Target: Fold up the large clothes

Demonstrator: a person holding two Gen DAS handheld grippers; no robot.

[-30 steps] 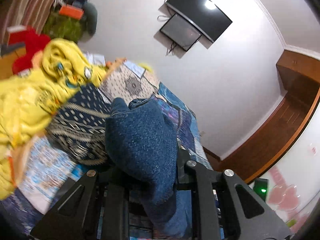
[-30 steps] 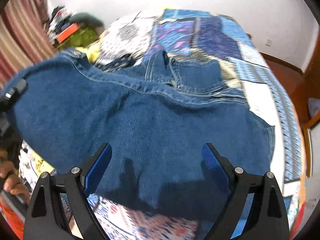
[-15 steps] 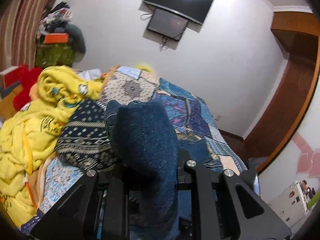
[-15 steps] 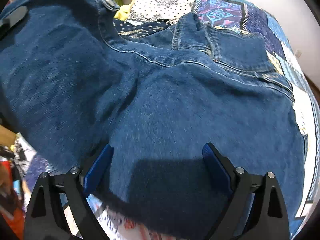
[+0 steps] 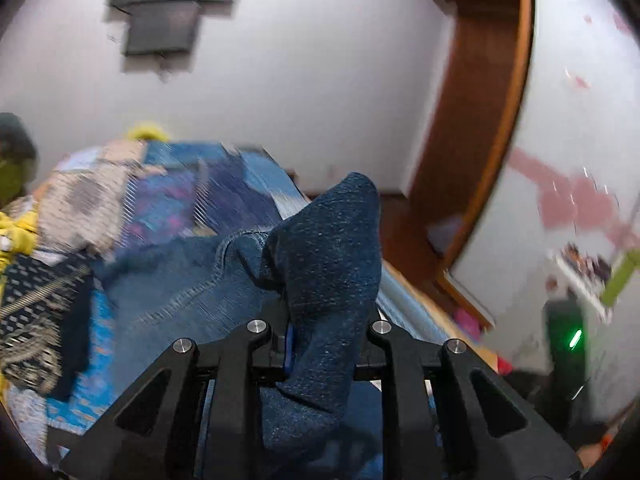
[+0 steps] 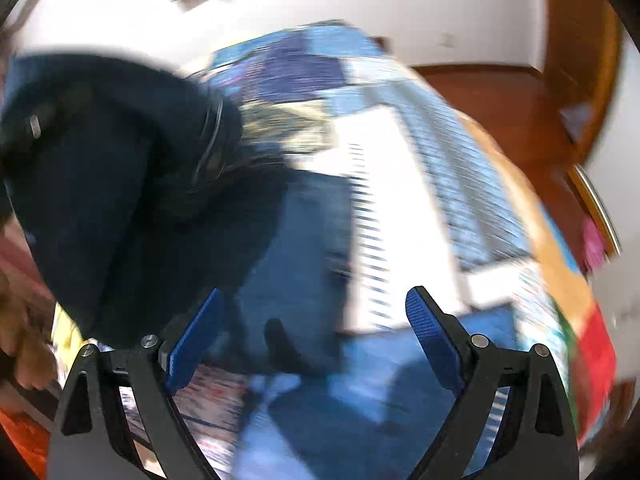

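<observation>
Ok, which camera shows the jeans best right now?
Left wrist: the jeans are clamped in the left tongs, with denim weave and a stitched seam sharp. Right wrist shows only a dark, blurred mass of them beside the open right tongs.

Heavy motion blur in both fisheye views, dark rounded corners, blown-out white on the patchwork bedspread (image 6: pixel 384 208).

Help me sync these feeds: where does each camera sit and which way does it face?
Left wrist: on the left gripper, facing along the bed toward the white wall; its fingers clamp the dark blue denim jeans.
Right wrist: on the right gripper, open, above the patchwork bedspread.
Both show the jeans and bedspread.
</observation>
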